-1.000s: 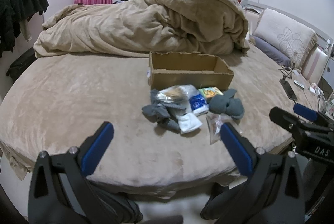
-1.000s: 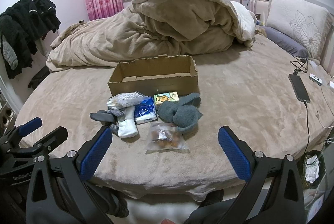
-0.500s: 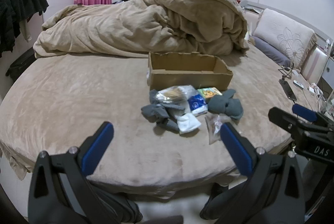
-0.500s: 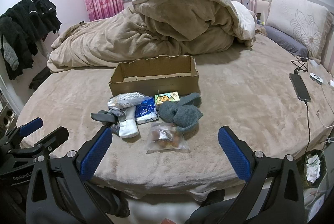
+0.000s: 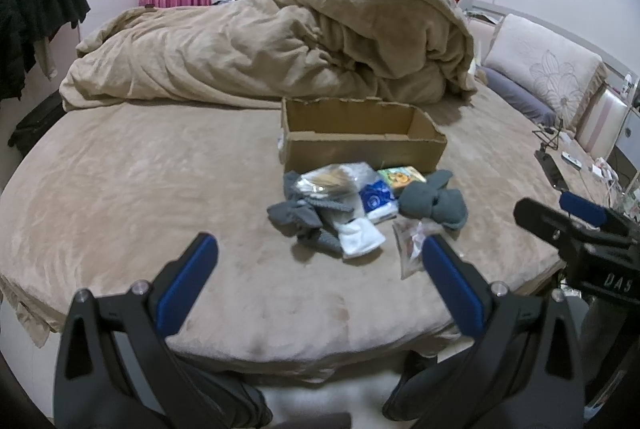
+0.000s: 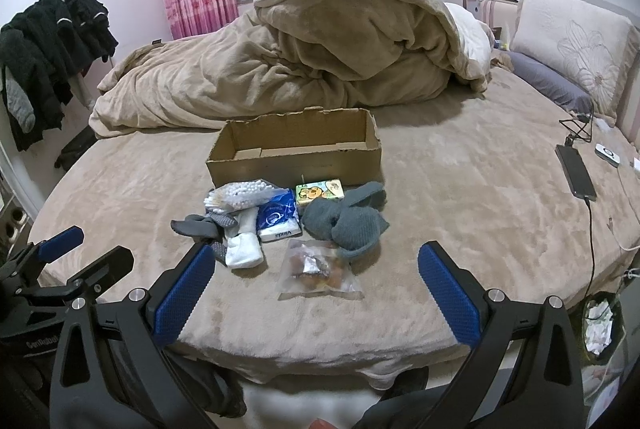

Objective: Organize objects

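Little has moved since a second ago beyond a slight drift toward the bed [image 6: 460, 189], where both the left gripper [image 5: 320, 277] and right gripper [image 6: 316, 293] hang released, while left to right before the cardboard box [image 6: 296, 157] lie limp socks [image 6: 236, 237], a soft tissue pack [image 6: 278, 219] and a slippery snack bag [image 6: 320, 269], best pinched mid-body.

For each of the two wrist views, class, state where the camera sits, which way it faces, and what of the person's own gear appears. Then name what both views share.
Left wrist: sits behind the open left hand-held gripper, facing across the bed toward the cardboard box; the right hand-held gripper shows at the right edge.
Right wrist: sits behind the open right hand-held gripper, facing the same box; the left hand-held gripper shows at the left.
Shared: box, grey socks, snack bag, duvet.
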